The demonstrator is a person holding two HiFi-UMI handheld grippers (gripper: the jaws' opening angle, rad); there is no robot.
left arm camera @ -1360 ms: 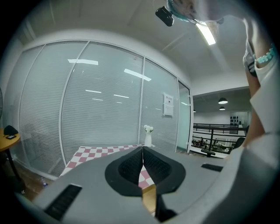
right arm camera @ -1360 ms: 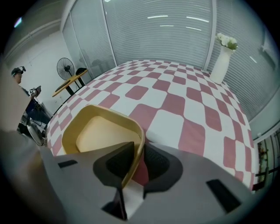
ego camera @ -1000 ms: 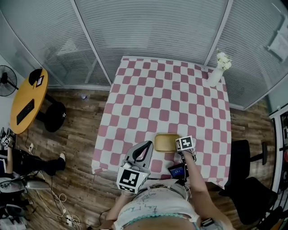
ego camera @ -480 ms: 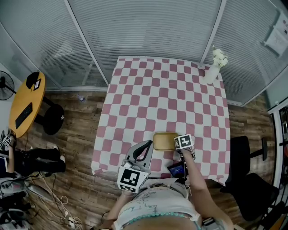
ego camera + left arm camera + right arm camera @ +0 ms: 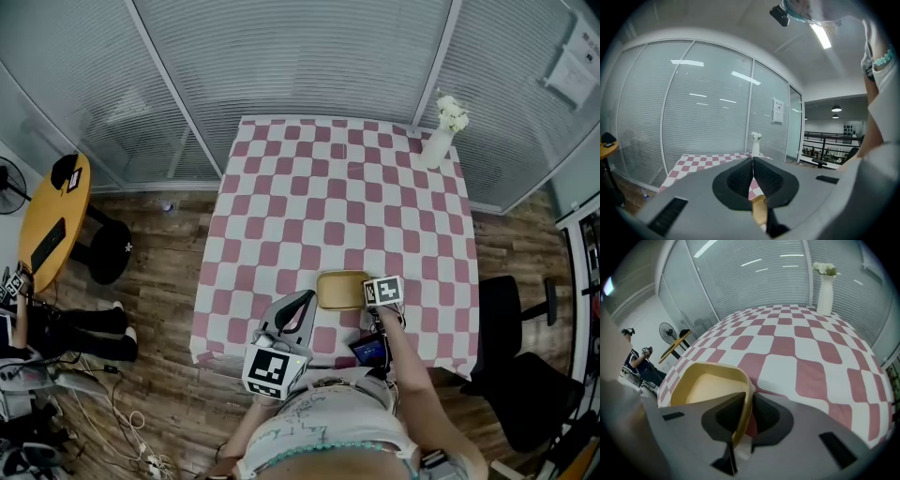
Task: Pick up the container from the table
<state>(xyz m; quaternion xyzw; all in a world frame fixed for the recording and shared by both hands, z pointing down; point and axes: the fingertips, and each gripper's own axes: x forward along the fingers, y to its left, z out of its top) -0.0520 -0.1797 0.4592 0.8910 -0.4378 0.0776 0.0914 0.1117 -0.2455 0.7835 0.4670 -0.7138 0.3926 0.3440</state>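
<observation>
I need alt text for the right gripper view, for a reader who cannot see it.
The right gripper grips the rim of a shallow yellow container. A pink-and-white checked tablecloth stretches beyond it. A white vase of flowers stands at the far edge.

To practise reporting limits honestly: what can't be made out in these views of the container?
Head view: the marker cube hides where the right claw pinches the yellow container.
Right gripper view: the claw's body cuts off the container's near side; whether it is lifted can't be told.
Left gripper view: the shut left claw hides all but a sliver of the container.
Head view: dark device below the cube, too small to identify.
</observation>
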